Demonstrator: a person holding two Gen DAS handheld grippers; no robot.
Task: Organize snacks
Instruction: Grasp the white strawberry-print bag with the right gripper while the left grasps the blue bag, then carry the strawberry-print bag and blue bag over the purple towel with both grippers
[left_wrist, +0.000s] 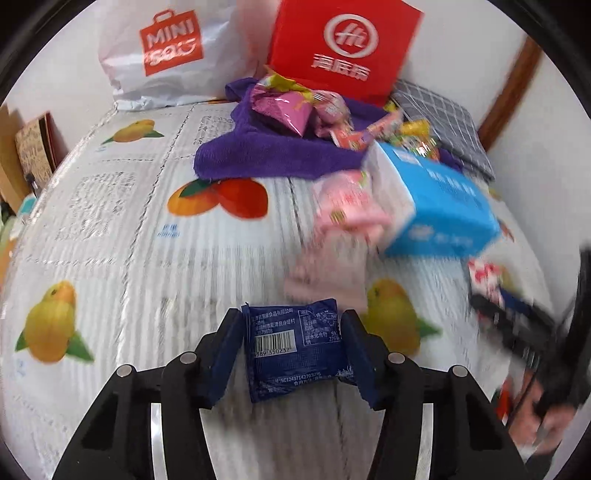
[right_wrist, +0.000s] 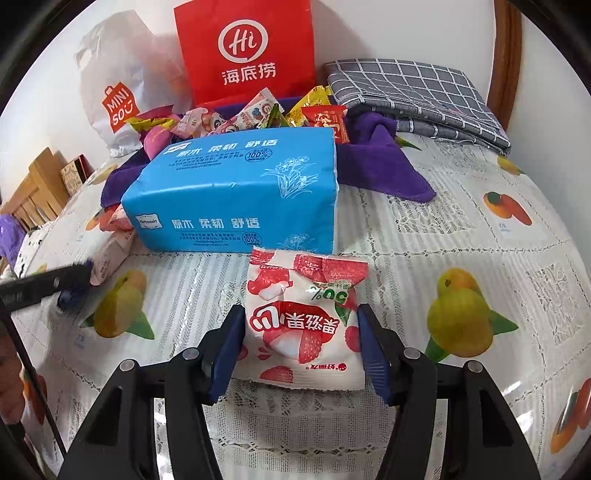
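Snacks in hand on both sides. Left tool (left_wrist: 291, 343) is pinching a dark blue packet (left_wrist: 295, 350), barcode side up, its fingers pressed against the packet's two edges. Right tool (right_wrist: 301, 343) is pinching a white-and-red strawberry packet (right_wrist: 304, 325) in the same way, the packet's far edge just beside the blue tissue pack (right_wrist: 236, 199).

We judge the step as mid-sort: each tool carries one snack over the worktop (right_wrist: 424, 236), which has a fruit-print cover. Whether the packets are lifted or resting on the cover, we cannot tell; the left view is motion-blurred.

Next move, as we judge it: each packet needs a destination. Nothing in view marks a sorting bin, so grouping by kind looks most likely, e.g. the pink packets (left_wrist: 343, 210) lying beside the tissue pack form one group. Release should wait until the packet rests flat.

Counts:
- held packets: 2, one per tool
- tissue pack: 1
- purple towel (right_wrist: 380, 166): 1, with the snack pile (right_wrist: 258, 110) on it
- loose snacks in pile: too many and too overlapped to count
- bags at the back: 2, a red paper bag (right_wrist: 247, 48) and a white Miniso bag (right_wrist: 118, 81)
- folded checked cloth (right_wrist: 417, 92): 1
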